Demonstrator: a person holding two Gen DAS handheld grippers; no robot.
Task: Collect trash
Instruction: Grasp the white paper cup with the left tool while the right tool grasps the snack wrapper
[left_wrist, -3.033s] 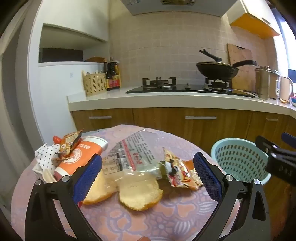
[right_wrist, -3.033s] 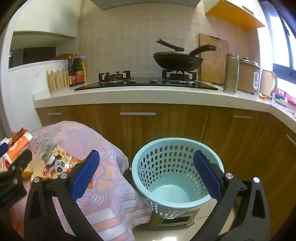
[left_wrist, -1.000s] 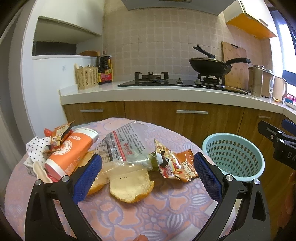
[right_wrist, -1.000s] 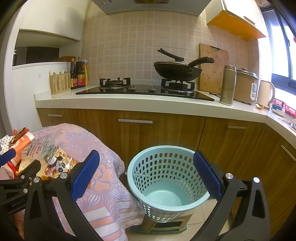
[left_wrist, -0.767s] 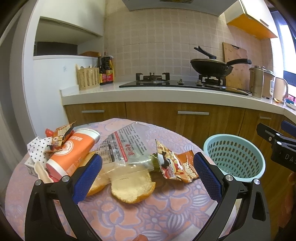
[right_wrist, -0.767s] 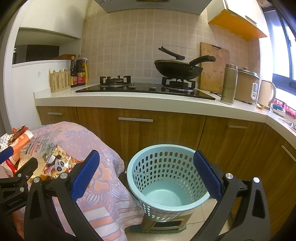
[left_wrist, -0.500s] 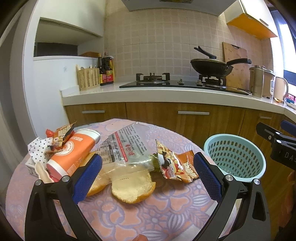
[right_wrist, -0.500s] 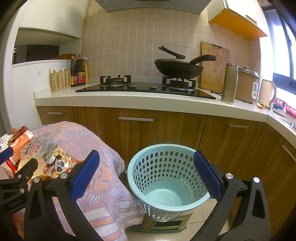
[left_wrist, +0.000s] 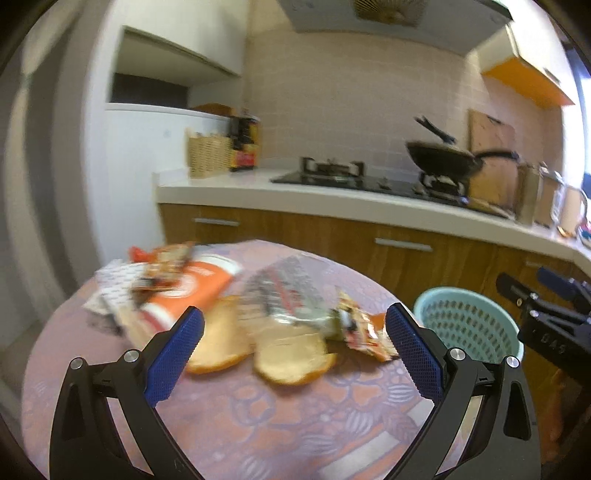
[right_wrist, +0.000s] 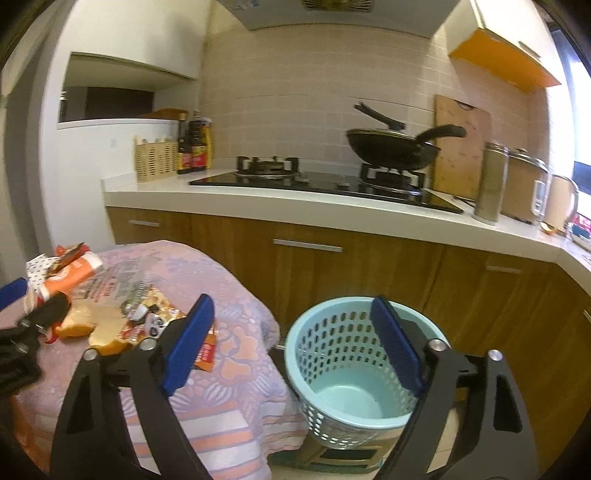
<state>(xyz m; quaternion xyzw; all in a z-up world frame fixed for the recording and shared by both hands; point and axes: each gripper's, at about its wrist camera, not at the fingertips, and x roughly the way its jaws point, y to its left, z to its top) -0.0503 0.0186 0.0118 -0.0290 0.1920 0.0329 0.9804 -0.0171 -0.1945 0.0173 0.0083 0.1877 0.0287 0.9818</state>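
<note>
On the flowered tablecloth (left_wrist: 258, 424) lies the trash: two bread halves (left_wrist: 291, 354), a clear printed bag (left_wrist: 288, 295), an orange snack wrapper (left_wrist: 362, 328), an orange cup (left_wrist: 188, 291) on its side, a small wrapper (left_wrist: 162, 266) and a dotted napkin (left_wrist: 114, 284). My left gripper (left_wrist: 293, 350) hovers open just short of the bread, holding nothing. The light blue basket (right_wrist: 332, 332) stands on the floor right of the table, nothing in it. My right gripper (right_wrist: 291, 343) hangs above the basket's near rim; its jaws are closing with nothing between them.
Wooden cabinets (right_wrist: 314, 266) and a white counter (right_wrist: 295, 203) run behind table and basket. The counter carries a hob, a black wok (right_wrist: 391, 147), bottles and a steel flask. In the right wrist view the left gripper (right_wrist: 33, 299) shows at the table's left.
The right gripper's jaws have narrowed. The left gripper has drawn back and up a little from the trash, and its picture is now blurred. No item on the table has moved.
</note>
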